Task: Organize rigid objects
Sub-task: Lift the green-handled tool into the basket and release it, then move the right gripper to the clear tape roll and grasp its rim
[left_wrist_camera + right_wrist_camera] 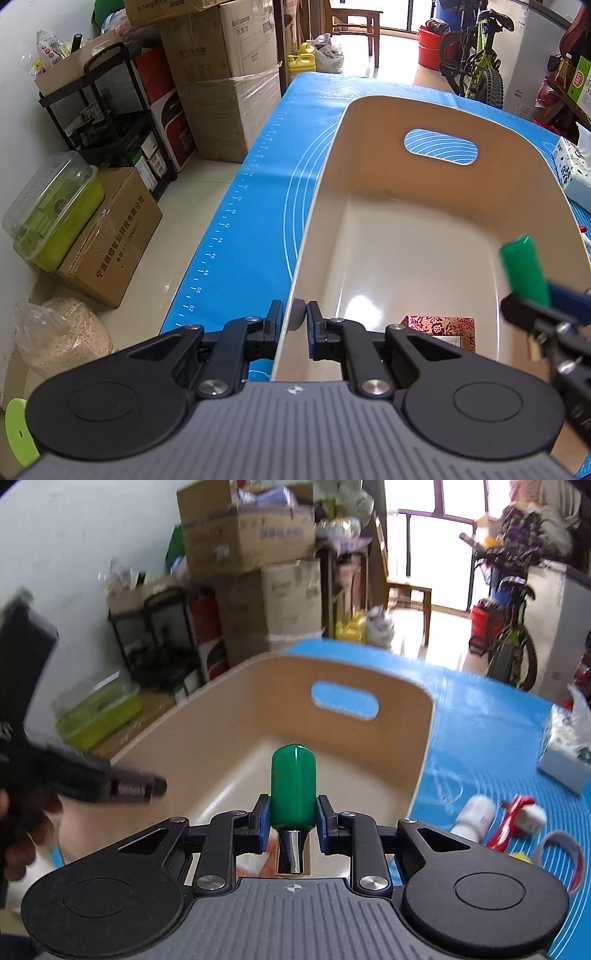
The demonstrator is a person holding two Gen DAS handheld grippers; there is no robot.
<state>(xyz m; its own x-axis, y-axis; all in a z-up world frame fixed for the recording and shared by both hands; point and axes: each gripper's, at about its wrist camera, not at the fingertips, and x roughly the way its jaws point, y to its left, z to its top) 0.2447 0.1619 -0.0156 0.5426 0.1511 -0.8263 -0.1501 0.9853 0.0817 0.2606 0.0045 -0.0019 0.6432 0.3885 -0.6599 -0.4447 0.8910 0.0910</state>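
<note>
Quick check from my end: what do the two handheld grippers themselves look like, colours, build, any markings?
Both look alike. The left gripper and right gripper each have a grey ribbed body with a small crosshair mark, two black round housings, black link arms with silver rivets, and black fingers faced with blue pads. The left one's side shows a coiled metal spring. No cables or sleeves are visible.

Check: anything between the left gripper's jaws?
Yes: the beige bin's side wall sits between the left gripper's jaws, seen in the left wrist view.
</note>
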